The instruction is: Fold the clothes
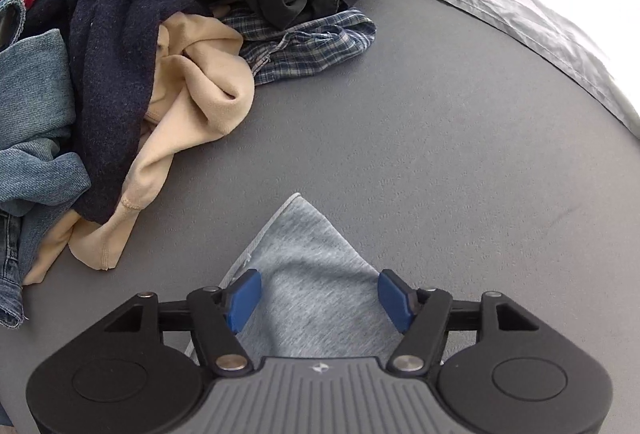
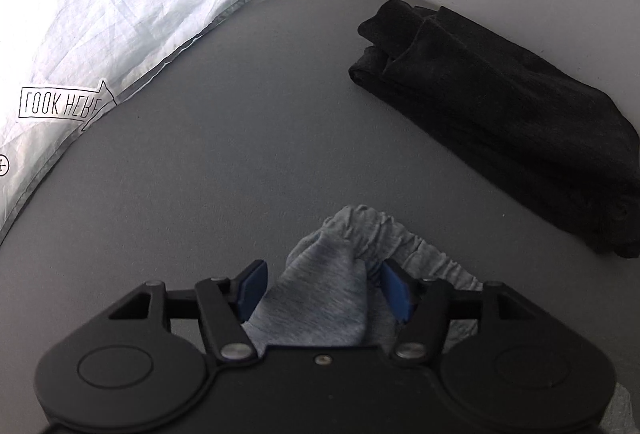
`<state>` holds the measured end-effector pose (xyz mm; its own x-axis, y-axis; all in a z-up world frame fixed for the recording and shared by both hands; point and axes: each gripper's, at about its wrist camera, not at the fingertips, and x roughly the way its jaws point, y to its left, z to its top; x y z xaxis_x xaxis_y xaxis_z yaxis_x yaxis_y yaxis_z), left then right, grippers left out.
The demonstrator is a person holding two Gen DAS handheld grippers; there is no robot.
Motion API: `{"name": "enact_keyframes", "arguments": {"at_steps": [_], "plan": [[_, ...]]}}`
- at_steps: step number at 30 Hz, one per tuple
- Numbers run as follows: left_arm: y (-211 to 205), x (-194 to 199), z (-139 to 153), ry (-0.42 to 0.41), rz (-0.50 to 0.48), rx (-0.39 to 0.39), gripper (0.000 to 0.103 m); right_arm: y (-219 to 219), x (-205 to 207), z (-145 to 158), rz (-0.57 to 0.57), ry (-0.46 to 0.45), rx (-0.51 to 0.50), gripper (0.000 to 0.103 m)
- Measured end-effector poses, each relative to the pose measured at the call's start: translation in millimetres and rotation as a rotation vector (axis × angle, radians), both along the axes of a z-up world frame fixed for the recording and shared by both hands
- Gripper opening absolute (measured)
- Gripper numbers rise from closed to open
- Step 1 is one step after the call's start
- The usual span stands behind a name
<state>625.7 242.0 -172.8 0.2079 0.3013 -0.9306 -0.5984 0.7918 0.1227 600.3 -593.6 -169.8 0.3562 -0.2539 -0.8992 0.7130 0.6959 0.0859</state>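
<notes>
Grey knit garment [image 1: 316, 274] lay on the grey mattress [image 1: 440, 138], one corner reaching forward between the pads of my left gripper [image 1: 318, 298]. My left jaws stood wide apart, and the cloth passed under them loose, so I judged nothing was clamped there. My right gripper [image 2: 320, 294] was likewise spread wide; the garment's gathered, elastic-looking edge [image 2: 384, 234] bunched up between its pads and seemed to touch the right one, though whether any hold remained I could not tell. Both tools sat low at opposite ends of the same piece, a stance suited either to seizing it for a fold or to letting it go after one. At the wall lay a black garment [image 2: 500, 114], flattened and doubled over, apart from the rest, as a finished piece would be set. Jumbled pile [image 1: 132, 54] of denim, navy, tan and plaid filled my left view, kept clear of the open working area. White printed sheet [image 2: 100, 14] bordered the mattress's far side.
</notes>
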Motion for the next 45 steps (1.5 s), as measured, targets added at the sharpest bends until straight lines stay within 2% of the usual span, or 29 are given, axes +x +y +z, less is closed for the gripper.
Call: {"name": "enact_keyframes", "arguments": {"at_steps": [2,3,4,5,7,11,14,18,22,26,29,30,32,34,35,36,37,39,42,45], "plan": [[-5,4,-1,0.006,-0.004,0.019,0.065,0,0,-1,-0.002,-0.002,-0.006,0.051],[-6,5,-2,0.001,0.005,0.019,0.062,-2,-1,0,-0.008,-0.010,-0.007,0.040],[-7,6,-1,-0.017,0.010,-0.002,0.047,-3,-3,0,-0.013,-0.019,-0.007,0.035],[-6,5,0,-0.038,0.014,-0.029,0.023,-4,-4,0,-0.019,-0.027,-0.008,0.032],[-9,6,0,-0.056,0.029,-0.035,0.000,-7,-7,1,-0.030,-0.045,-0.009,0.022],[-12,7,-1,-0.073,0.044,-0.003,0.000,-20,-19,3,-0.090,-0.115,0.038,0.014],[-9,4,6,-0.109,0.060,0.032,0.000,-30,-28,3,-0.134,-0.179,0.096,0.012],[-3,9,27,-0.183,0.062,0.048,0.000,-42,-34,5,-0.178,-0.319,0.203,0.010],[-1,23,42,-0.252,0.061,0.042,0.000,-58,-33,7,-0.271,-0.421,0.262,0.009],[-5,40,34,-0.277,0.090,0.034,0.000,-67,-21,4,-0.282,-0.464,0.243,0.009],[-10,51,17,-0.248,0.058,0.036,0.001,-66,-8,-1,-0.233,-0.422,0.198,0.009],[-13,54,12,-0.235,0.039,0.045,0.001,-61,0,0,-0.183,-0.380,0.157,0.011],[-23,53,12,-0.217,-0.010,0.114,0.005,-42,13,10,-0.052,-0.294,0.029,0.020],[-33,45,18,-0.234,-0.063,0.157,0.008,-10,19,27,0.074,-0.237,-0.161,0.057],[-38,40,21,-0.240,-0.085,0.169,0.011,7,22,36,0.137,-0.208,-0.259,0.058],[-43,34,24,-0.247,-0.101,0.172,0.012,28,22,44,0.237,-0.205,-0.324,0.053],[-49,28,27,-0.255,-0.120,0.173,0.012,51,19,51,0.352,-0.218,-0.361,0.039],[-69,12,31,-0.265,-0.194,0.158,0.013,97,9,57,0.548,-0.229,-0.377,0.026],[-94,-11,27,-0.249,-0.275,0.124,0.016,160,-7,52,0.779,-0.218,-0.285,0.016],[-113,-34,17,-0.214,-0.292,0.093,0.017,213,-24,43,0.948,-0.197,-0.172,0.016]]}}
